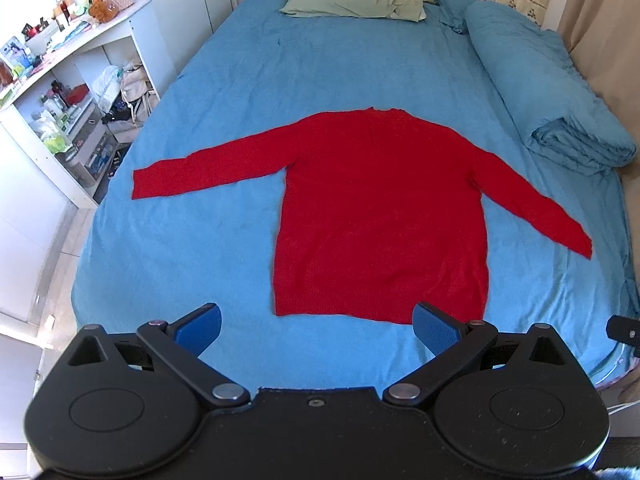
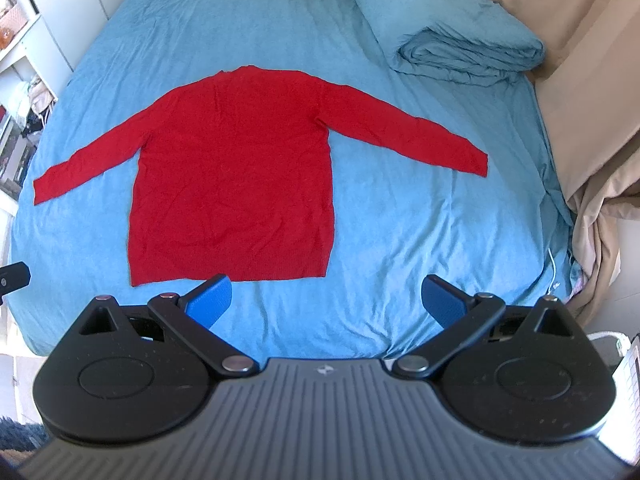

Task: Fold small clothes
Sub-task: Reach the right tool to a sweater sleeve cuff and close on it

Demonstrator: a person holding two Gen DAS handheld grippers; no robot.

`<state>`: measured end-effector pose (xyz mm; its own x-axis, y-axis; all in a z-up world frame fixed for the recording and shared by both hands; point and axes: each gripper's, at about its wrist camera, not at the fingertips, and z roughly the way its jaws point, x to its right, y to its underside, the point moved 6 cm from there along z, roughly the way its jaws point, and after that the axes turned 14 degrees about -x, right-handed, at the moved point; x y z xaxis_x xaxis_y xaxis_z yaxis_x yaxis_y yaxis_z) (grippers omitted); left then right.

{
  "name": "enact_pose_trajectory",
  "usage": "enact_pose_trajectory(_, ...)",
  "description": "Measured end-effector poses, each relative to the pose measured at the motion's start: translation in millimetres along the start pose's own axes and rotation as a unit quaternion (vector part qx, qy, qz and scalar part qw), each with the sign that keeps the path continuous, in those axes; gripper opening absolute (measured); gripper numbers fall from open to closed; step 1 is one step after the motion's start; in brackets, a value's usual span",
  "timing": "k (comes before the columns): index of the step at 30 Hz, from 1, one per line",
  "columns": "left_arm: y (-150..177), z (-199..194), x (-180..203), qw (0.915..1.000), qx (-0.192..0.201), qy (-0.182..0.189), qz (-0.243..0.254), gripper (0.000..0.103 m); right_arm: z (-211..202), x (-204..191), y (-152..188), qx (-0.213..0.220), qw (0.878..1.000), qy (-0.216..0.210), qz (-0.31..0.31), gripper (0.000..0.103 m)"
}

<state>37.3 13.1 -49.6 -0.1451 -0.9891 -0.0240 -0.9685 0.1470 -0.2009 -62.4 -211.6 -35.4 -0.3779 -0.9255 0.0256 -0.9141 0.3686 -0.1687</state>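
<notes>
A red long-sleeved sweater (image 1: 380, 216) lies flat on the blue bed sheet (image 1: 180, 240), both sleeves spread out to the sides, hem toward me. It also shows in the right wrist view (image 2: 236, 176). My left gripper (image 1: 316, 324) is open and empty, held above the bed's near edge just short of the hem. My right gripper (image 2: 326, 300) is open and empty, also near the hem, off its right corner. A bit of the right gripper (image 1: 624, 330) shows at the right edge of the left wrist view.
A rolled blue duvet (image 1: 548, 92) lies along the bed's right side. A green pillow (image 1: 352, 2) sits at the head. White shelves (image 1: 60, 112) with clutter stand left of the bed. A beige curtain (image 2: 592, 120) hangs on the right.
</notes>
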Motion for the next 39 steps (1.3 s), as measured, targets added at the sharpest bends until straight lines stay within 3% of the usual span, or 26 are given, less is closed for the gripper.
enact_pose_trajectory(6,-40,5,3,0.9997,0.005,0.024,0.004,0.103,6,19,-11,-0.001,0.999,-0.021,0.048,0.103)
enact_pose_trajectory(10,-90,14,17,0.9986,0.027,0.042,0.019,0.103,13,49,-35,0.017,0.996,-0.006,0.093,0.103)
enact_pose_trajectory(16,-171,44,62,0.9963,0.069,0.033,0.040,0.103,38,121,-86,0.050,0.985,0.003,0.163,0.103)
enact_pose_trajectory(21,-230,103,117,0.9955,0.074,0.032,0.049,0.103,101,192,-137,0.052,0.976,0.007,0.213,0.103)
enact_pose_trajectory(26,-279,175,171,0.9956,0.064,0.045,0.053,0.103,190,256,-181,0.041,0.965,-0.008,0.260,0.103)
enact_pose_trajectory(36,-341,337,248,0.9961,0.029,0.040,0.074,0.103,362,321,-226,0.020,0.944,-0.020,0.328,0.103)
enact_pose_trajectory(39,-351,377,261,0.9960,0.021,0.040,0.077,0.103,406,332,-228,0.010,0.936,-0.023,0.352,0.089)
